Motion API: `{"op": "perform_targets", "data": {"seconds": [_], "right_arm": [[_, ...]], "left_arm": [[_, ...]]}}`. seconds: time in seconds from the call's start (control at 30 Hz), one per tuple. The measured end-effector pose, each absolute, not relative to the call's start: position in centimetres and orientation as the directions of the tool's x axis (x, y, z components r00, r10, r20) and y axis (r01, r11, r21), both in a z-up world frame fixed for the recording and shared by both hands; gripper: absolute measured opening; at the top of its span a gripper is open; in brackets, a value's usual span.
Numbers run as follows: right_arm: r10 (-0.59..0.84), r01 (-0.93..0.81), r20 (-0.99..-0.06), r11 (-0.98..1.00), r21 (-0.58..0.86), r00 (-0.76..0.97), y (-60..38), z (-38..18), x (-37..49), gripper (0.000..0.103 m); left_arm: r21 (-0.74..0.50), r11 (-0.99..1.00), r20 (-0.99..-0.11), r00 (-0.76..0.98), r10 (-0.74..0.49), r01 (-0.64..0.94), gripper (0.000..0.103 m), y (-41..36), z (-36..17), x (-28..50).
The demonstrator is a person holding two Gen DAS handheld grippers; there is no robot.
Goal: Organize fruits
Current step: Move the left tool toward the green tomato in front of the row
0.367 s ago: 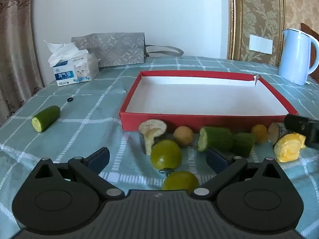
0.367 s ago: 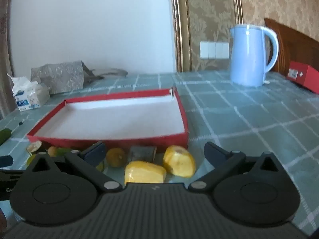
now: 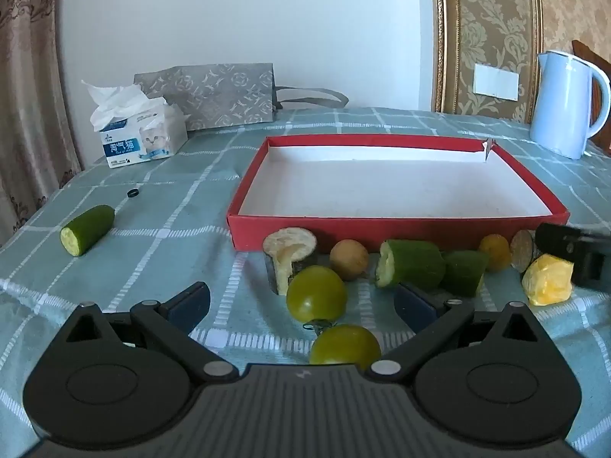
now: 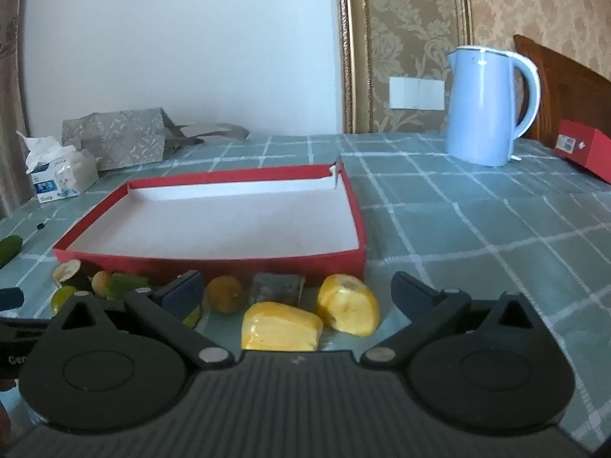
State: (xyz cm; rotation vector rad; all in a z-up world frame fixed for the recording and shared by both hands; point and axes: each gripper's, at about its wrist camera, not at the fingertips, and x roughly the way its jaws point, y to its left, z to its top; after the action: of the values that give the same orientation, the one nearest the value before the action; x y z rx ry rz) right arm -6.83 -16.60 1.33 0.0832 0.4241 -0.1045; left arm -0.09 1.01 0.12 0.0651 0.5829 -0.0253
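Here, both grippers (image 3: 301, 301) (image 4: 296, 292) agape before fruits (image 3: 317, 294), red box (image 3: 397, 234).

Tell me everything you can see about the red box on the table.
The red box is a shallow rectangular tray, cardboard by its look, red outside and white inside, with nothing in it. Its far right corner is torn. It lies flat on the checked tablecloth. Cut fruit pieces line its near wall; whether they touch it is unclear.

White wall (image 3: 236, 19), gold damask wallpaper (image 4: 412, 38), curtain (image 3: 26, 76), checked teal tablecloth (image 4: 477, 221)
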Motion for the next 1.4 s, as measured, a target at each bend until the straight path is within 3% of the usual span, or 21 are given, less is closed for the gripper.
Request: {"op": "perform_targets", "data": {"seconds": [0.33, 1.4], "right_arm": [[-0.086, 0.099, -0.421, 0.995, 0.009, 0.903, -16.8, 0.5, -3.7, 0.103], [-0.077, 0.112, -0.406, 0.992, 0.062, 0.911, -17.5, 0.5, -3.9, 0.103]], "left_arm": [[0.021, 1.0, -0.556, 0.831, 0.011, 0.001, 0.103, 0.7, -0.2, 0.4], [0.004, 0.998, -0.585, 0.81, -0.048, 0.062, 0.103, 0.1, -1.2, 0.5]]}}
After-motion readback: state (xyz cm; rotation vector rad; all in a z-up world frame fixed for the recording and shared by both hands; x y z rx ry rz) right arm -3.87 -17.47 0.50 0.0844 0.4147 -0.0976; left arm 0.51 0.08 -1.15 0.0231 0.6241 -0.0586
